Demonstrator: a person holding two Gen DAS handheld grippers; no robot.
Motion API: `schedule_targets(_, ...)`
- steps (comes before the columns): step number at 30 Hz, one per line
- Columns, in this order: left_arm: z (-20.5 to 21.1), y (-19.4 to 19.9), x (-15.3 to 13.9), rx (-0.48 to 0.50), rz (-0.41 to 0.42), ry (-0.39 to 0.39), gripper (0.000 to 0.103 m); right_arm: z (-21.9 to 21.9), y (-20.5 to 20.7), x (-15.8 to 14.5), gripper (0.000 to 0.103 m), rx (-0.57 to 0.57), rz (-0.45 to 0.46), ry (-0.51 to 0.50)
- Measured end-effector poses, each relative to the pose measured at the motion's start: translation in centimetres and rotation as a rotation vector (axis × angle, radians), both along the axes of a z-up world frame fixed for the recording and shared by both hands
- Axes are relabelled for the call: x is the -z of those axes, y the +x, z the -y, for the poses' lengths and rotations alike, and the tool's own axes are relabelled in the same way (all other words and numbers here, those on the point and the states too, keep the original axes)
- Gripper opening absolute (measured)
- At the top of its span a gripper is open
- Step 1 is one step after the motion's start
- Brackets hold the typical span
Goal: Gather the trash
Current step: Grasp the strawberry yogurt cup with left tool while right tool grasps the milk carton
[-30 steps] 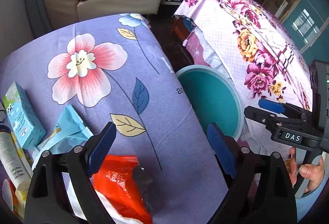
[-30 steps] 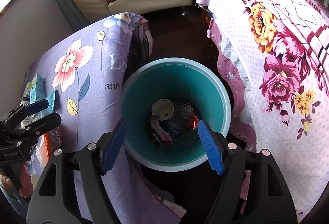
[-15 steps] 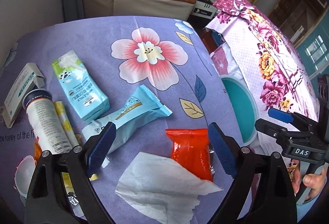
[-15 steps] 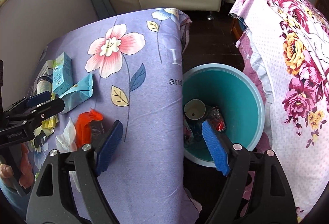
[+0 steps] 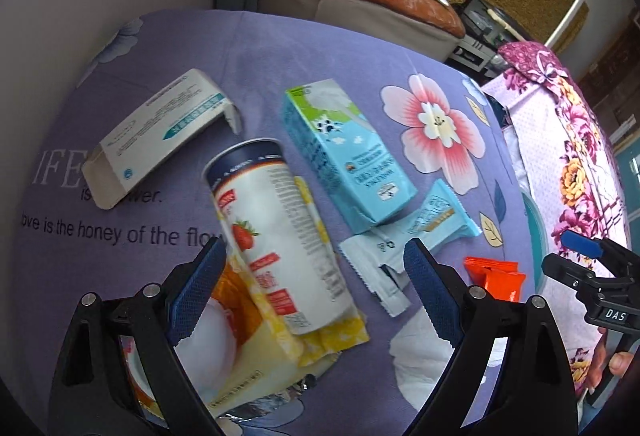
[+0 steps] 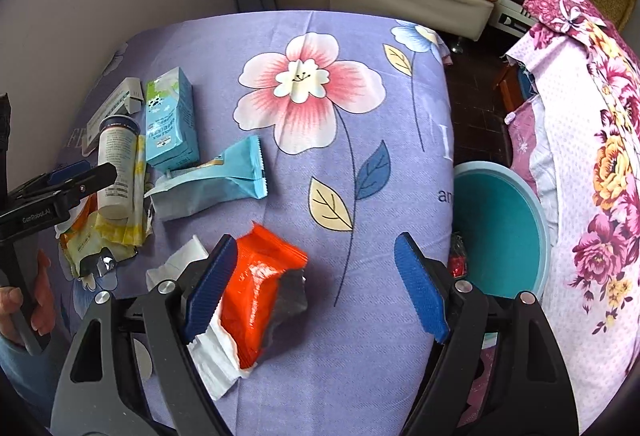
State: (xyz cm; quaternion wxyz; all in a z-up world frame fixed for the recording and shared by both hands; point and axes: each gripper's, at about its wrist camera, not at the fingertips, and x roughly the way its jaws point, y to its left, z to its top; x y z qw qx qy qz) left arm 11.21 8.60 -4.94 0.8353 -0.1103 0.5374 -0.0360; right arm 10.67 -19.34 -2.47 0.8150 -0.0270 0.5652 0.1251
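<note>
Several pieces of trash are spread over the purple flowered cloth (image 6: pixel 348 376), and none is held at this moment, so the step in hand is judged to be the reach for the next pick. The left gripper (image 5: pixel 316 292) is seen with its jaws wide apart and empty, poised above the white strawberry-printed tube (image 5: pixel 280 236), which lies on a yellow wrapper (image 5: pixel 320 332); just beside these are the light blue milk carton (image 5: pixel 348 160), the pale blue snack wrapper (image 5: pixel 404 244) and, farther off, the white flat box (image 5: pixel 160 132). The right gripper (image 6: pixel 316 284) is likewise parted with nothing pressed between its pads; the orange packet (image 6: pixel 256 292) is found next to its left pad, resting on a white tissue (image 6: pixel 212 356). The teal bin (image 6: pixel 500 232) stands on the floor beside the cloth's edge, with some trash already visible at its bottom. For the next move, a descent is called for so that one item sits squarely between the pads before closing; the thin, crinkly packet is likely to need a low pinch, lest the tissue be caught with it.
</note>
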Motion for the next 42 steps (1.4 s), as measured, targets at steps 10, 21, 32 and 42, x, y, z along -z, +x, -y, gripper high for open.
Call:
schedule_targets(10, -2.1, 1.2, 1.8, -0.002, -0.058, -0.031, 0.063, -4.7, 3.1, 0.0, 0.077, -0.077, -0.006, -0.016)
schedule_targets(21, -2.1, 1.8, 3.3, 0.016, -0.063, -0.045, 0.056, -6.9, 4.8, 1.0, 0.077, -0.103, -0.033, -0.028)
schedule_targets(32, -7.3, 2.2, 0.1, -0.040, 0.020, -0.076, 0.054, -13.0, 8.6, 1.7, 0.077, -0.203, -0.047, 0.032)
schedule_targets(42, -9.8, 2.8, 0.4, -0.089, 0.003, -0.053, 0.054, -18.7, 11.3, 5.1, 0.077, -0.287, -0.100, 0.056)
